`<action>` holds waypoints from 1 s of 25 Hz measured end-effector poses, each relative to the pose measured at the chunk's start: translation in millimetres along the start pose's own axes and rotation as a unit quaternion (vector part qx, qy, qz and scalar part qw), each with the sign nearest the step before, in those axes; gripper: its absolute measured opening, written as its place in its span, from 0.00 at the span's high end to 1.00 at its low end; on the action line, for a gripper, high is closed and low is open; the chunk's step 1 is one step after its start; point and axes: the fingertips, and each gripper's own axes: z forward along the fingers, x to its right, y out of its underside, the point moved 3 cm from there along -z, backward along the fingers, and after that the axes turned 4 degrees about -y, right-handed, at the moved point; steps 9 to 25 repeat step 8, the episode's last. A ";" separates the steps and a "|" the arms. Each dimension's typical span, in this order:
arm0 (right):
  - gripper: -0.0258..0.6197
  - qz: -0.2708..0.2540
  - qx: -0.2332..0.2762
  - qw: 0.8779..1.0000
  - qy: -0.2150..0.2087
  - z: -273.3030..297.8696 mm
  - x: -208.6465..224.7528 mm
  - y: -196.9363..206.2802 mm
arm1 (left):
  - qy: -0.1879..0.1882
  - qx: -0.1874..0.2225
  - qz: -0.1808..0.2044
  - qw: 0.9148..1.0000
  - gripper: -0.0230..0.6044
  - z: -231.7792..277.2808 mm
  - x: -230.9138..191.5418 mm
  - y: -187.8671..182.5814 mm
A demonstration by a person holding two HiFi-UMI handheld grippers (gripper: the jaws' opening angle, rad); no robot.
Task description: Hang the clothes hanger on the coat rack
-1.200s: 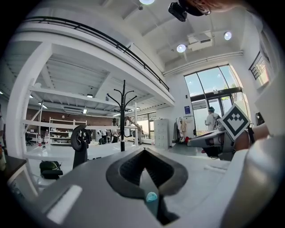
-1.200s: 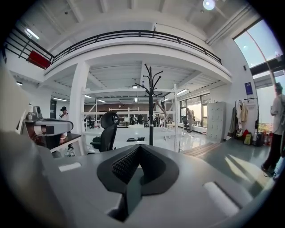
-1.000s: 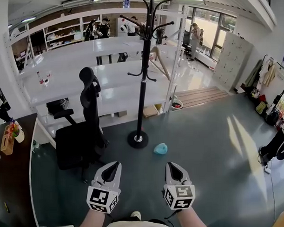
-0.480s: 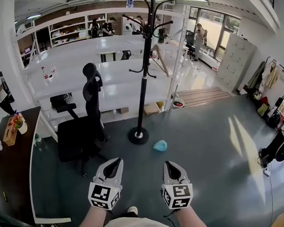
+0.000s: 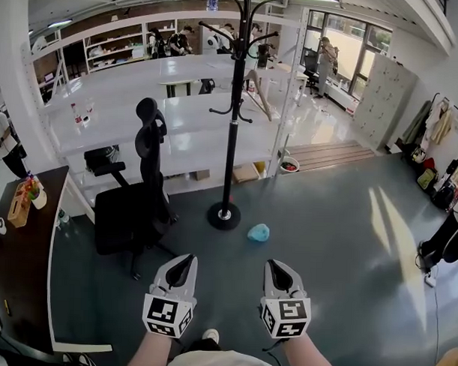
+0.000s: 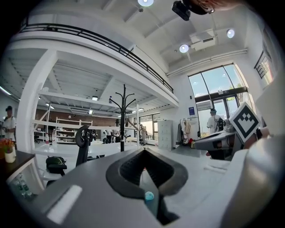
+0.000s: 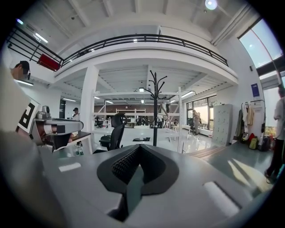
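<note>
Status: left gripper point(image 5: 186, 259) and right gripper point(image 5: 274, 266) clenched shut, empty, level, well short of coat rack point(image 5: 231, 141). Location of clothes hanger unconfirmed; possibly tan slanted piece point(image 5: 263, 97) just beside pole. Fits pre-pickup or post-hanging alike; locate hanger before any move

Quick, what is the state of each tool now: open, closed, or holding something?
Left tool: closed, holding nothing.
Right tool: closed, holding nothing.

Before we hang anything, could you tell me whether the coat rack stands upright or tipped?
Upright: the coat rack rises straight from its round base, flat on the floor.
</note>
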 end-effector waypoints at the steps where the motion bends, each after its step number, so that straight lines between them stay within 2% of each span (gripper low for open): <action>1: 0.92 0.000 0.001 1.000 0.000 -0.9 0.7 -0.3 | -0.001 0.000 0.000 1.000 0.96 -0.4 0.7 0.0; 25: 0.92 0.004 -0.002 1.000 -0.003 -8.1 5.3 0.5 | -0.002 0.003 0.002 1.000 0.96 -3.7 8.9 -3.8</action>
